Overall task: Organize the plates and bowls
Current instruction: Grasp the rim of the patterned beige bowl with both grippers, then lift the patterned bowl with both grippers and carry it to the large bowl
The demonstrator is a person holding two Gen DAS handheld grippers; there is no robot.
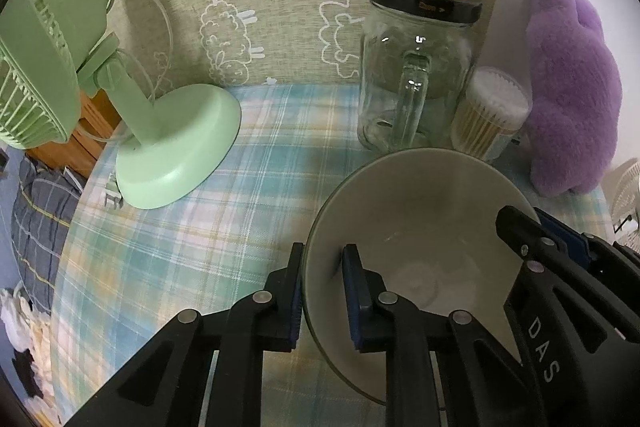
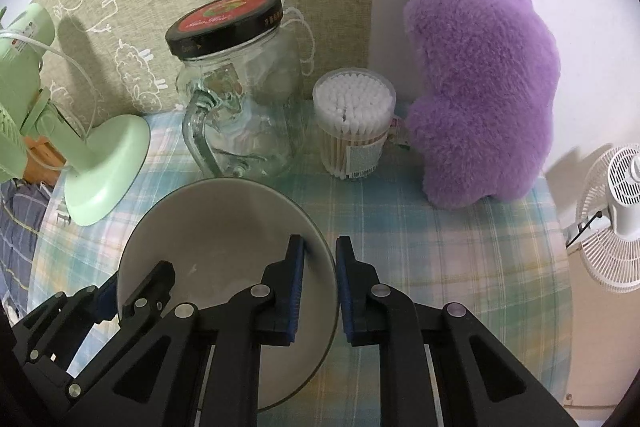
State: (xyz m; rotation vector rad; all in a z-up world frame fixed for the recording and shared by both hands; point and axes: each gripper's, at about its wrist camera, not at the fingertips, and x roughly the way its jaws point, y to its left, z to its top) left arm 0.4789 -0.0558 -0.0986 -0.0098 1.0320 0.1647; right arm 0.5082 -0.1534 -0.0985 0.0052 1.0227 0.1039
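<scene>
Bowl: we find one pale bowl standing upright on the table, mouth up, round with no long axis, near the front edge and just in front of the jar.
Left gripper: clamped on the bowl's left rim — one pad outside the wall, one inside.
Right gripper: clamped on the bowl's right rim in the same way; we see it across the bowl in the left wrist view too.
Writing: the right gripper's body reads "DAS" in white; the jar has a black lid with a red label we cannot read; a barcode sticker sits on the swab tub.
Behind the bowl: glass jar with handle, swab tub just beside it, purple plush beside that against the wall.
Left side: green desk fan, its base on the cloth.
Surface: table under a blue-green plaid cloth.
Room: green fabric with white cartoon outlines behind the table, white wall, a white fan off to the right — bedding visible at left.
</scene>
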